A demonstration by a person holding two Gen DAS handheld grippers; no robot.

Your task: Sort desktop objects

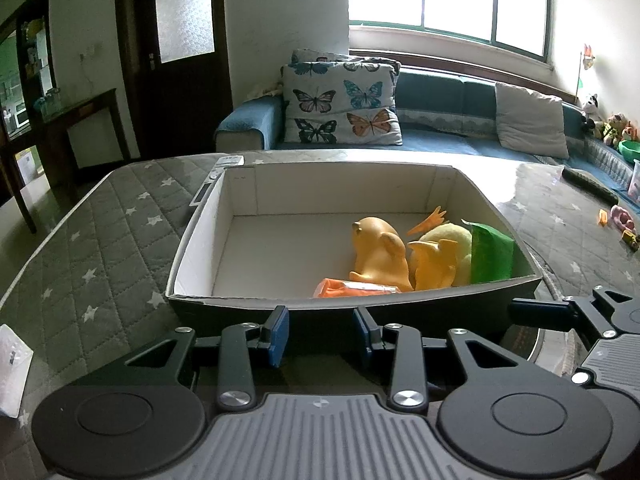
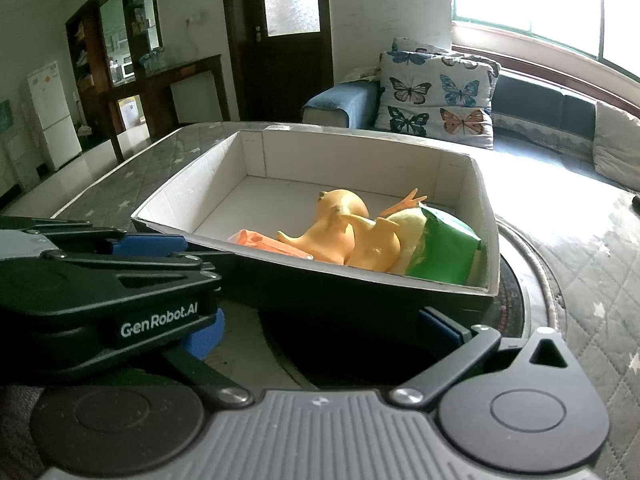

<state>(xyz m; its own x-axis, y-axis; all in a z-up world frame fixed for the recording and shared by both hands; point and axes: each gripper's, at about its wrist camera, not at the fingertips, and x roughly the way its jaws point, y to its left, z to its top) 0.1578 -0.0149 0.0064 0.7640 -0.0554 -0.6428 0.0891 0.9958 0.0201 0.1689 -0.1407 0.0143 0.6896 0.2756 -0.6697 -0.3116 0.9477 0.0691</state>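
A: Any writing? 
B: "GenRobot.AI" on the left hand-held gripper (image 2: 202, 292), seen from the right wrist; the label (image 1: 210, 188) beside the cardboard box (image 1: 196, 248) is unreadable.
A: The toys?
B: Orange rubber toy (image 1: 380, 254), yellow plush (image 1: 450, 240) and green packet (image 1: 492, 258) crowd the box's right end on the tabletop (image 1: 100, 232), partly overlapping.
A: Grippers?
B: Left hand-held gripper (image 1: 321, 334) open, empty. Right hand-held gripper (image 2: 320, 330) wide apart, holding nothing.

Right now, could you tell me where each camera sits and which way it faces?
Left wrist: on the left gripper, tilted down at the box; its open fingers show, the right gripper at the right edge.
Right wrist: on the right gripper, facing the box; the left gripper crosses at left.
Shared: box, yellow toys, green packet, sofa.
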